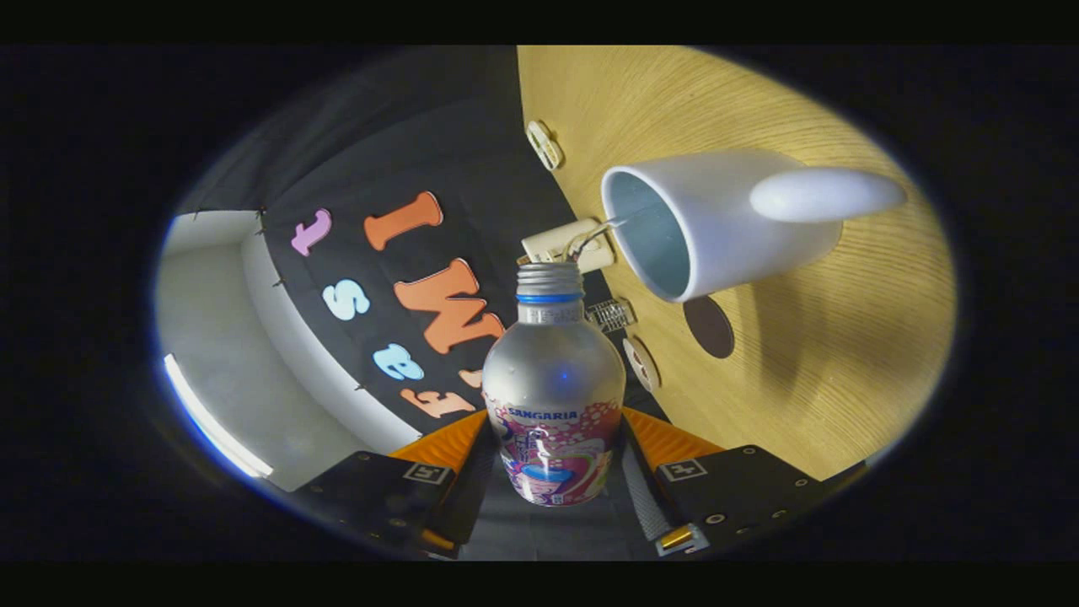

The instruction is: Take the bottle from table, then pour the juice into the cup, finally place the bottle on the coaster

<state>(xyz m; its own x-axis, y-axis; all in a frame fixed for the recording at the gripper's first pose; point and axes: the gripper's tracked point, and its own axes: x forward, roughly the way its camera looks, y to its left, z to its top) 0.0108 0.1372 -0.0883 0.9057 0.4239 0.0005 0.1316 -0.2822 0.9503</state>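
Gripping the bottle point(553, 396) between both fingers of the gripper point(554, 459), tilting its open neck toward the white cup point(716, 228) on the wooden table point(843, 354), near the dark coaster point(709, 327).

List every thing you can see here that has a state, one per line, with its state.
gripper: shut on the bottle, rolled sideways.
bottle: held between the fingers, cap off, mouth aimed at the cup.
cup: on the table, open; contents cannot be told.
coaster: on the table, bare.
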